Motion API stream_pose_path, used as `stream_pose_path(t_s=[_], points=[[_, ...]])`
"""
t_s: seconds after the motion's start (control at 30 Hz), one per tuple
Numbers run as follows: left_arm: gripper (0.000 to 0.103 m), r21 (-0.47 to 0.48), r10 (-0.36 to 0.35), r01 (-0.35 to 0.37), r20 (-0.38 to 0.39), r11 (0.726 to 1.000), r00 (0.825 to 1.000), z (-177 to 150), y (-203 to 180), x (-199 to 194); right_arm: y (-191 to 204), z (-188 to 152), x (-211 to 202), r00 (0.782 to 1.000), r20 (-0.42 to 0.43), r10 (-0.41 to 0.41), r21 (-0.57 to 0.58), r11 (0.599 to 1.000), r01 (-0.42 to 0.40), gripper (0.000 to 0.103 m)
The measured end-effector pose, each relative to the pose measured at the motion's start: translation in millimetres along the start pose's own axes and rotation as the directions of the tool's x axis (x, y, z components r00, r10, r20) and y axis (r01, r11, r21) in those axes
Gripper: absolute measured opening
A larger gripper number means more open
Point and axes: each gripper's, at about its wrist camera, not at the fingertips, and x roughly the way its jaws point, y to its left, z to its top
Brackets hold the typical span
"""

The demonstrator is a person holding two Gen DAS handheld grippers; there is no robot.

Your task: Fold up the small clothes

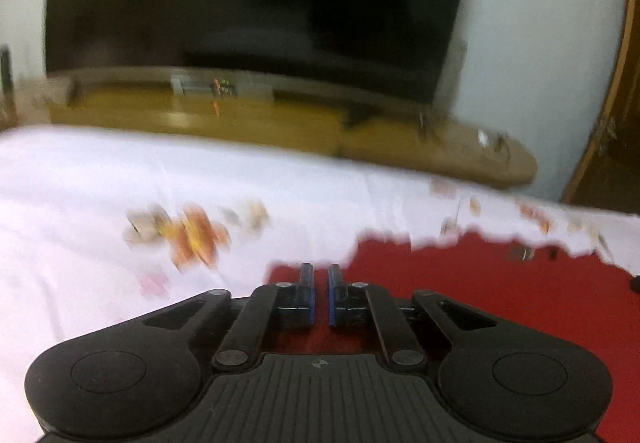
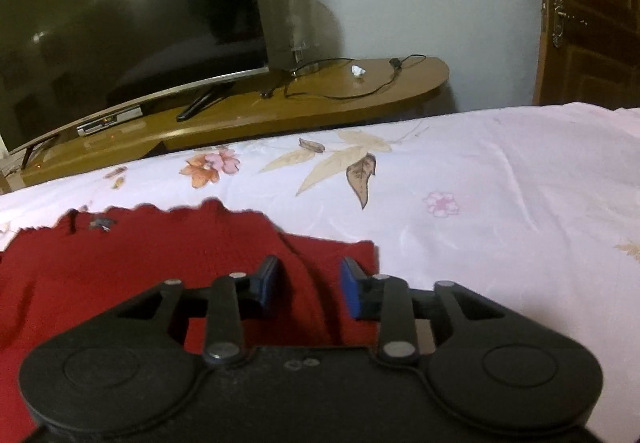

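Your left claw (image 1: 319,293) has its blue pads drawn almost together, only a thin slit between them, and nothing is visibly pinched there; the view is smeared with motion blur, so you cannot be sure whether any cloth sits in that slit. Your right claw (image 2: 308,289) stands wide, its pads apart and straddling a raised seam or fold line of the red knitted garment (image 2: 132,267), without gripping it.

The garment lies spread flat on the bed, on the white floral bedsheet (image 2: 480,203), with its right edge just beside your right claw and its wavy far hem toward the TV stand (image 2: 320,99) and television (image 2: 120,23) behind.

The risks from here, as I judge them: if the left claw closes or lifts while moving this fast, it may catch the sheet along with the knit, or miss the edge altogether. If your right claw bites at the seam rather than the corner, the fold could come out skewed or bunched.
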Motion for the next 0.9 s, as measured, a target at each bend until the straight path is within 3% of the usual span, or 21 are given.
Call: stream_pose_path(t_s=[0.03,0.1,0.13,0.17,0.23,0.3,0.33,0.4,0.43,0.5,0.57,0.63,0.7,0.77,0.9], points=[[0.012,0.012,-0.011,0.011,0.039,1.0,0.999,2,-5,-8,2,3,-9,0.999,0.034,0.009,-0.013,1.0,-0.009,0.041],[0.049,0.022,-0.098,0.097,0.064,0.995,0.993,9,-29,-17,12,6,-23,0.994,0.092,0.054,-0.042,0.998,-0.05,0.054],[0.078,0.046,-0.14,0.138,0.061,0.989,0.988,10,-47,-17,23,8,-24,0.991,0.089,0.099,-0.05,0.994,-0.095,0.063],[0.083,0.086,-0.174,0.169,0.059,0.982,0.983,10,-67,-15,35,8,-20,0.987,0.069,0.146,-0.057,0.988,-0.142,0.062],[0.083,0.15,-0.216,0.208,0.038,0.966,0.976,4,-103,-11,68,5,-9,0.978,0.025,0.208,-0.089,0.975,-0.205,0.06],[0.083,0.162,-0.239,0.238,-0.012,0.958,0.971,-6,-123,-2,94,-1,3,0.972,-0.014,0.234,-0.12,0.965,-0.234,0.05],[0.083,0.179,-0.221,0.225,-0.042,0.958,0.974,-12,-127,4,105,-7,11,0.972,-0.042,0.233,-0.132,0.963,-0.237,0.045],[0.083,0.237,-0.132,0.158,-0.119,0.959,0.984,-28,-120,14,108,-18,20,0.978,-0.069,0.197,-0.152,0.967,-0.205,0.046],[0.083,0.231,-0.13,0.155,-0.12,0.96,0.984,-35,-103,13,100,-21,17,0.978,-0.046,0.205,-0.156,0.965,-0.209,0.046],[0.083,0.146,-0.137,0.151,-0.103,0.978,0.985,-35,-60,3,79,-21,7,0.986,-0.035,0.161,-0.162,0.973,-0.165,0.047],[0.083,0.143,-0.107,0.12,-0.092,0.982,0.99,-36,-29,-10,45,-23,-3,0.995,-0.009,0.101,-0.156,0.983,-0.101,0.046],[0.083,0.149,-0.133,0.147,-0.101,0.978,0.986,-37,-12,-17,11,-26,-13,0.998,0.001,0.067,-0.131,0.989,-0.066,0.045],[0.083,0.187,-0.061,0.079,-0.098,0.979,0.993,-37,-16,-19,3,-26,-17,0.996,-0.013,0.092,-0.117,0.989,-0.093,0.045],[0.083,0.157,-0.039,0.049,-0.065,0.986,0.997,-34,-23,-29,13,-22,-23,0.997,-0.013,0.076,-0.103,0.992,-0.077,0.046],[0.083,0.119,-0.118,0.113,0.035,0.986,0.992,-42,-46,-78,46,-33,-72,0.986,0.075,0.149,-0.087,0.986,-0.143,0.055]])
